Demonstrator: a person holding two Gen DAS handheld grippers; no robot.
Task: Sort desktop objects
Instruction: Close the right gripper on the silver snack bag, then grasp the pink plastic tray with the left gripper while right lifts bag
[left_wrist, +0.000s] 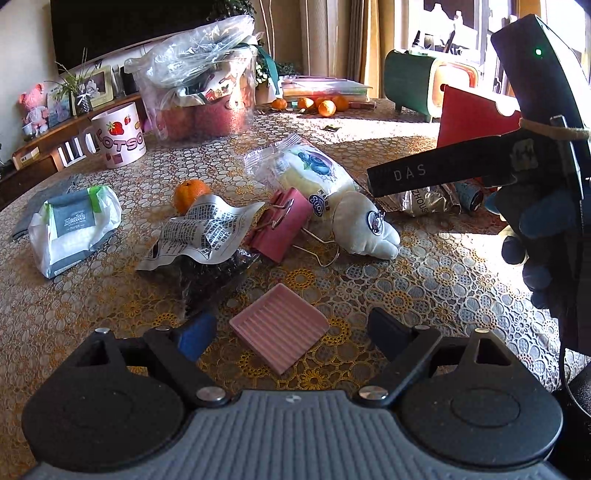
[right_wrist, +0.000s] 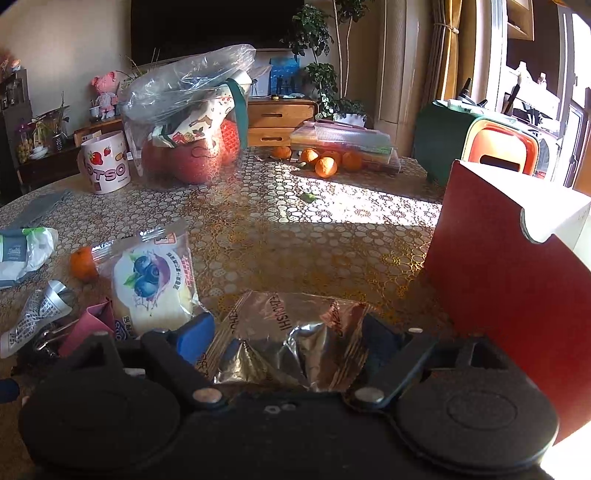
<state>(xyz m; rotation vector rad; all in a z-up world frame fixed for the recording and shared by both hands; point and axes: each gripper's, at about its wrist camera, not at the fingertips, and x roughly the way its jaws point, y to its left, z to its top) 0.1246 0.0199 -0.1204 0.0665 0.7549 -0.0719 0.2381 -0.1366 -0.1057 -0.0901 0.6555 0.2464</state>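
My left gripper is open, its fingers on either side of a pink ribbed pad lying flat on the table. Beyond it lie a pink binder clip, a crumpled printed foil wrapper, a white plush toy, a blueberry bread bag and an orange. My right gripper is open around a crumpled silver foil snack bag. The same snack bag shows in the left wrist view under the right gripper's body. The blueberry bag lies left of it.
A red open box stands close on the right. A tissue pack, a strawberry mug and a clear tub with a plastic bag stand further left and back. Several oranges and a green bin are at the far edge.
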